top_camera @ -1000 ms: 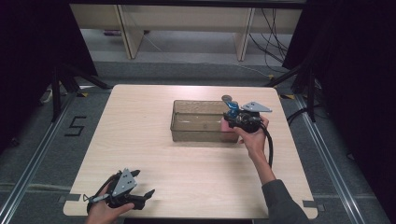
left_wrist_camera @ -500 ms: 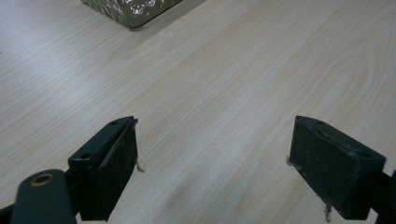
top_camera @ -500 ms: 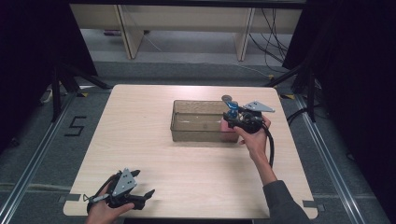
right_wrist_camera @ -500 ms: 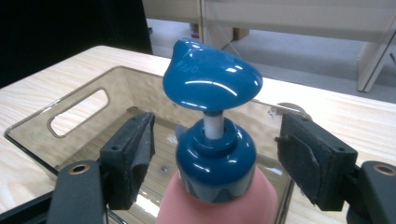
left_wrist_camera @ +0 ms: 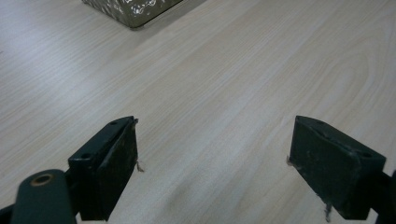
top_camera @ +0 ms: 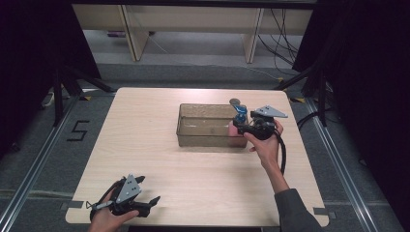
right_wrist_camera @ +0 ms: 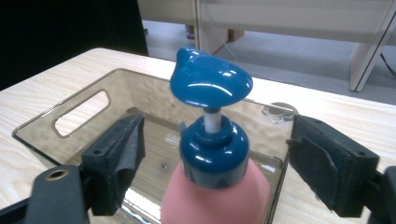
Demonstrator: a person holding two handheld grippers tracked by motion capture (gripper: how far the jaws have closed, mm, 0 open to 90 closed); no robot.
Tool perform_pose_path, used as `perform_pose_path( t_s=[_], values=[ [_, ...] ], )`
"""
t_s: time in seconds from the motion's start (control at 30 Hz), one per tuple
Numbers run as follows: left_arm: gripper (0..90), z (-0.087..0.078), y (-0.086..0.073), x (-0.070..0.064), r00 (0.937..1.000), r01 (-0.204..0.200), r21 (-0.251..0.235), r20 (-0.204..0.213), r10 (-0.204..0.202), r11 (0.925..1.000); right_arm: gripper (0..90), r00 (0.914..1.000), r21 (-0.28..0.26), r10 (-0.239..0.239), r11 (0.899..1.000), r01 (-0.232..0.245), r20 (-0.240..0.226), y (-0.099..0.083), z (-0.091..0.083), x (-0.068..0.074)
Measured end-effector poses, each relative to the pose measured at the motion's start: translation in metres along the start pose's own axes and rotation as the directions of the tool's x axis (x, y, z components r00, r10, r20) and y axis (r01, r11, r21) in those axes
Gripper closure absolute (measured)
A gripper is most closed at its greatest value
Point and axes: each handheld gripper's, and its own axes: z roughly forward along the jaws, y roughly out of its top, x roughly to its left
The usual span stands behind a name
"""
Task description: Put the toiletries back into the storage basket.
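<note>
In the right gripper view, the right gripper (right_wrist_camera: 212, 163) is spreading its jaws wide around the upright pump bottle (right_wrist_camera: 215, 154) at bottom centre, holding nothing.

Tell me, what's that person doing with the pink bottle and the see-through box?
A person holds a gripper in each hand. The right gripper is open, its jaws on either side of a pink pump bottle with a blue pump top, standing at the right end of the clear bin. The left gripper is also open, down near the table's front edge with nothing between its jaws.
</note>
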Motion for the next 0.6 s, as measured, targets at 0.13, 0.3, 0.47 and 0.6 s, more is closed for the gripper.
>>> perform_pose_path(
  t_s=[0.13, 0.3, 0.47, 0.6],
  values=[
    [14.9, 0.0, 0.0, 0.0, 1.0, 0.002, 0.0, 0.0, -0.002, 1.0, 17.8, 1.0, 0.006, -0.003, 1.0, 0.003, -0.007, 0.0, -0.004, 0.001],
    [14.9, 0.0, 0.0, 0.0, 1.0, 0.002, 0.0, 0.0, -0.002, 1.0, 17.5, 0.9999, 0.011, -0.01, 1.0, 0.01, -0.002, -0.002, -0.01, 0.001],
    [14.9, 0.0, 0.0, -0.001, 1.0, 0.002, -0.001, 0.001, -0.002, 1.0, 17.0, 0.9999, 0.005, 0.007, 1.0, -0.007, -0.013, -0.003, -0.015, 0.004],
    [14.9, 0.0, 0.0, -0.001, 1.0, 0.001, -0.001, 0.001, -0.001, 1.0, 17.0, 0.9999, 0.002, -0.003, 1.0, 0.003, -0.012, -0.003, -0.018, 0.005]
  ],
)
